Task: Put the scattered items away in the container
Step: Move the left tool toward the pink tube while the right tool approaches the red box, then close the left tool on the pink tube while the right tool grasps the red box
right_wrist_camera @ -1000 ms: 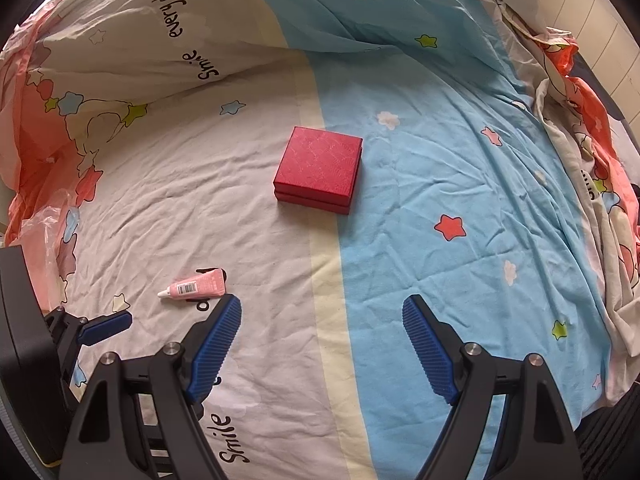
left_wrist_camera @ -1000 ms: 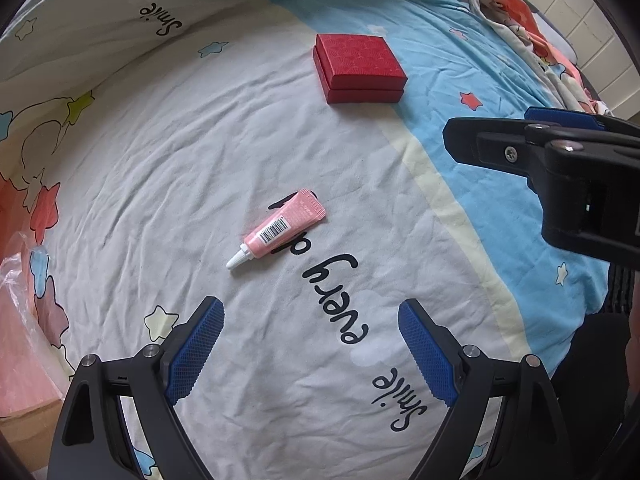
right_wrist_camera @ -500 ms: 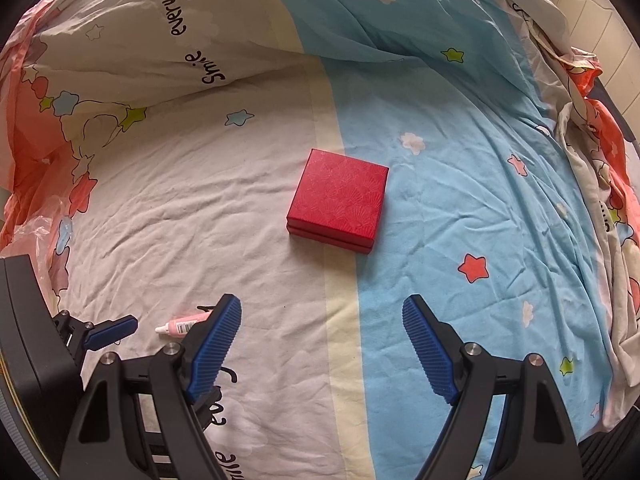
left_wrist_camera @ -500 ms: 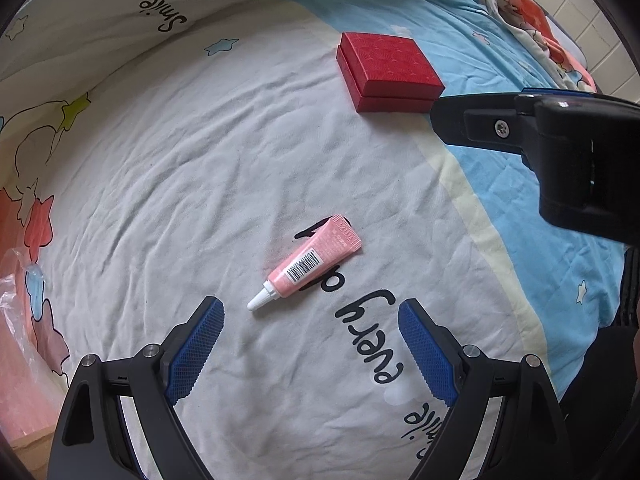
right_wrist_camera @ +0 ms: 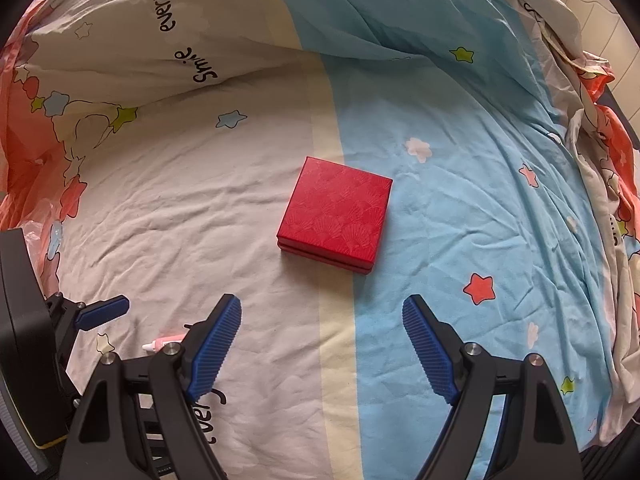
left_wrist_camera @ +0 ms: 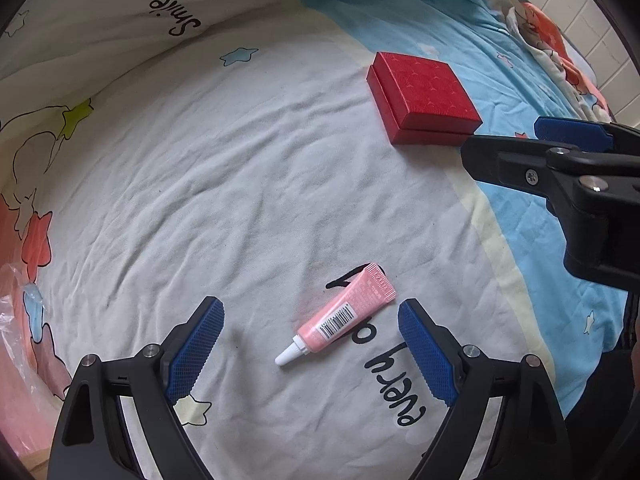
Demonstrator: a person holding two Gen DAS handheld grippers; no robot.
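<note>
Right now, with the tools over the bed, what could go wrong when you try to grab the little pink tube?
The pink tube lies slanted between the left tool's open fingers, so it may twist or squirt sideways as they close. The wrinkled bedsheet is soft, so the fingers might pinch cloth too. The red box is closed, and the right tool hangs open and short of it, so nowhere is ready for the tube.

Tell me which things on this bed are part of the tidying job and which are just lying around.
Part of the job:
- pink tube, lying between the open left gripper's fingers
- red box, closed, ahead of the open right gripper

Just lying about:
- patterned bedsheet
- clear plastic bag at the left edge
</note>
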